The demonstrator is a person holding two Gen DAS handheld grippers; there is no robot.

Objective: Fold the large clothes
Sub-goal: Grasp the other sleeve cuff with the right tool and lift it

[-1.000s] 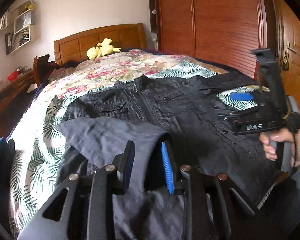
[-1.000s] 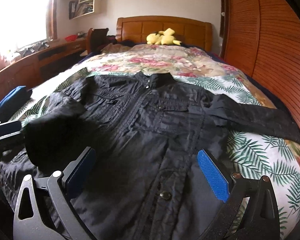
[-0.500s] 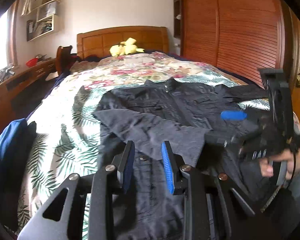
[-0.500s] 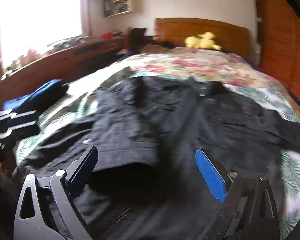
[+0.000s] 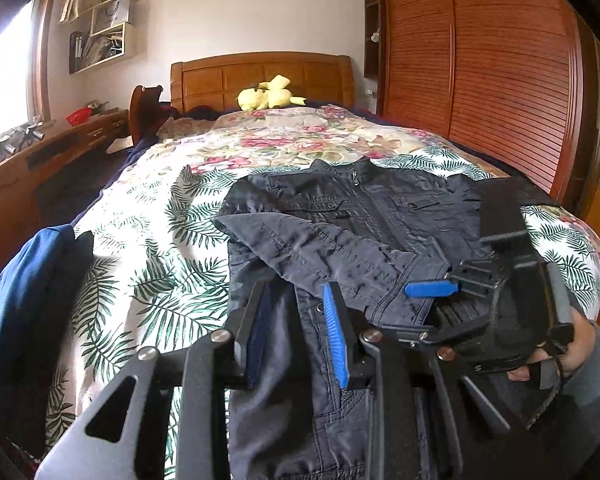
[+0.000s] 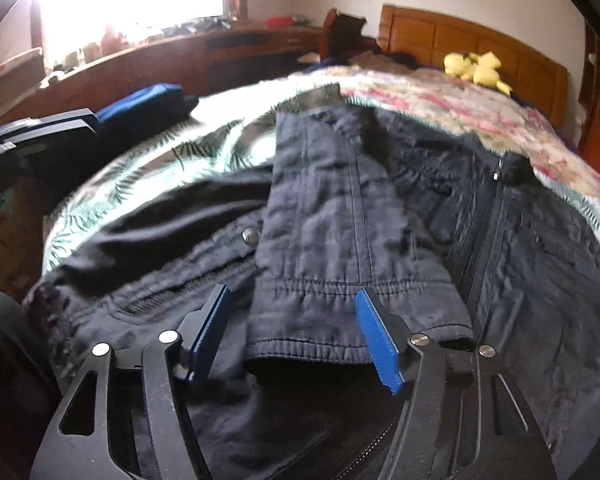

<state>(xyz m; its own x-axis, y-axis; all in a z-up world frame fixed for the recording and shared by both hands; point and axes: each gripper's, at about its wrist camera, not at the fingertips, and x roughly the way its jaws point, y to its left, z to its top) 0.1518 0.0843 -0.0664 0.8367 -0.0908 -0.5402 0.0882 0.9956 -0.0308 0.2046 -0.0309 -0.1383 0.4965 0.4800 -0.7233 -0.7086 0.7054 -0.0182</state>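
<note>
A yellow plush toy (image 5: pixel 269 94) is lying against the wooden headboard (image 5: pixel 260 78) far ahead of the left gripper, on a floral bedspread (image 5: pixel 148 264). A folded blue cloth (image 5: pixel 18 300) is sitting to its left; a slatted wardrobe (image 5: pixel 492 80) is standing to its right.

A home bedroom is shown: ahead of the left gripper (image 5: pixel 296 332) a bed (image 5: pixel 148 216) is spread with a floral and leaf-print cover, backed by a wooden headboard (image 5: pixel 260 76) with a yellow plush toy (image 5: pixel 268 96); louvred wardrobe doors (image 5: pixel 500 80) are seen to its right, wall shelves (image 5: pixel 100 28) to its left
</note>
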